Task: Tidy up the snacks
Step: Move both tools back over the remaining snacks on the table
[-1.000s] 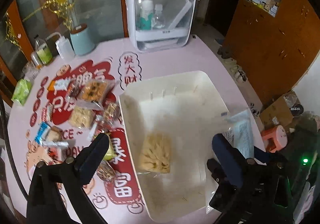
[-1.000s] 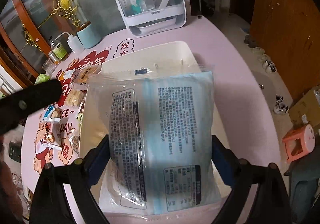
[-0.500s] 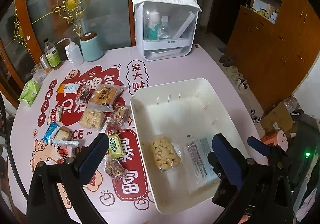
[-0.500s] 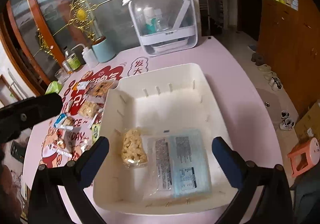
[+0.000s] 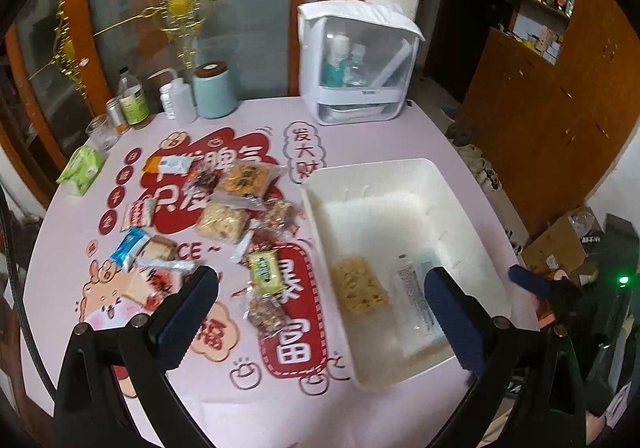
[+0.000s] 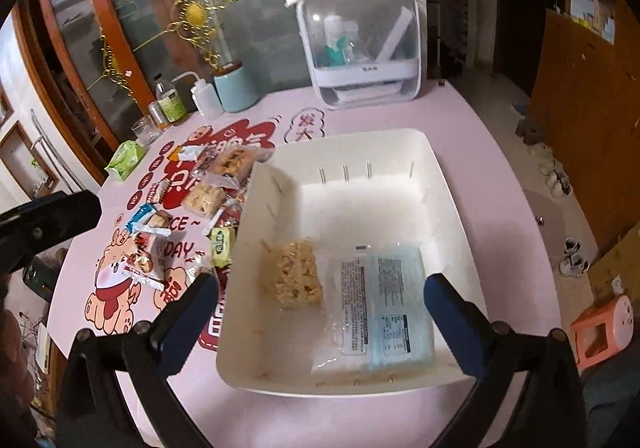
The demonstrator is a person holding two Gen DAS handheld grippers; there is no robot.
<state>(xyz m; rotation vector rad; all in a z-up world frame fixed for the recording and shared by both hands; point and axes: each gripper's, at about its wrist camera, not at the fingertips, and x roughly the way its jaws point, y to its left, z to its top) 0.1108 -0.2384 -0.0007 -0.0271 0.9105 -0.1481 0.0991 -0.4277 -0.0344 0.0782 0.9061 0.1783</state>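
Note:
A white bin (image 6: 344,159) (image 5: 320,232) sits on the pink table. Inside it lie a yellow puffed-snack bar (image 6: 298,276) (image 5: 359,284) and a blue-and-clear flat packet (image 6: 380,304) (image 5: 416,300). Several wrapped snacks (image 5: 236,207) (image 6: 200,199) lie scattered left of the bin, among them a green-yellow candy (image 5: 263,271). My right gripper (image 6: 318,296) hangs open above the bin's near half, holding nothing. My left gripper (image 5: 318,296) is open and empty above the bin's left wall and the nearest snacks. The right gripper's blue tip (image 5: 528,280) shows in the left wrist view at the right.
A clear-fronted white box (image 5: 360,71) with bottles stands at the table's far edge, beside a teal canister (image 5: 214,91), a squeeze bottle (image 5: 178,99), jars and a green tissue pack (image 5: 82,169). An orange stool (image 6: 604,328) and shoes are on the floor at the right.
The right gripper let go of the blue-and-clear packet, which now lies in the bin, and rose. The left gripper drew back and leftward, bringing more of the snack pile into view.

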